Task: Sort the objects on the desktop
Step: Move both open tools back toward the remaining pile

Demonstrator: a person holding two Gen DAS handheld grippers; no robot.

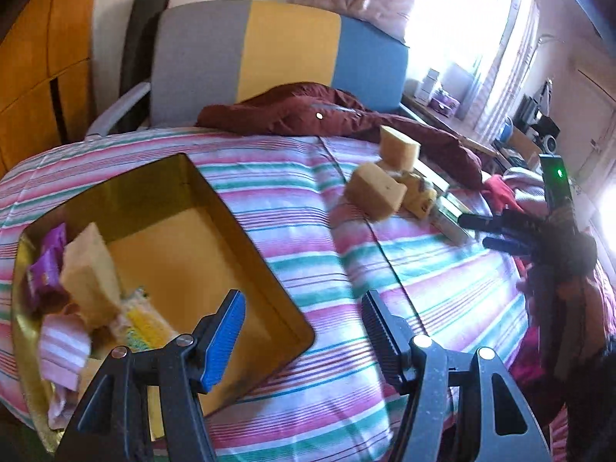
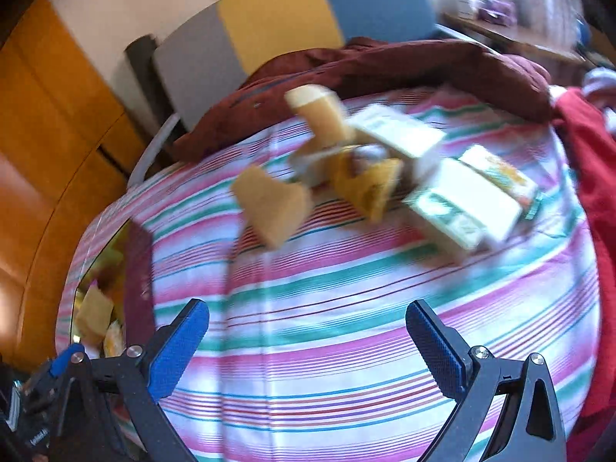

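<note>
Your left gripper (image 1: 304, 331) hangs with its jaws spread wide, gripping nothing. Your right gripper (image 2: 308, 340) is likewise spread, holding nothing.

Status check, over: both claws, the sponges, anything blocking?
Left claw open, empty, by gold tin. Right claw open, empty. Loose sponges and boxes piled ahead on bedspread. Path unobstructed.

My left wrist view looks down over the gold tin (image 1: 246, 215); my right faces the sponges (image 2: 273, 208); both share the striped bed (image 1: 346, 269).
</note>
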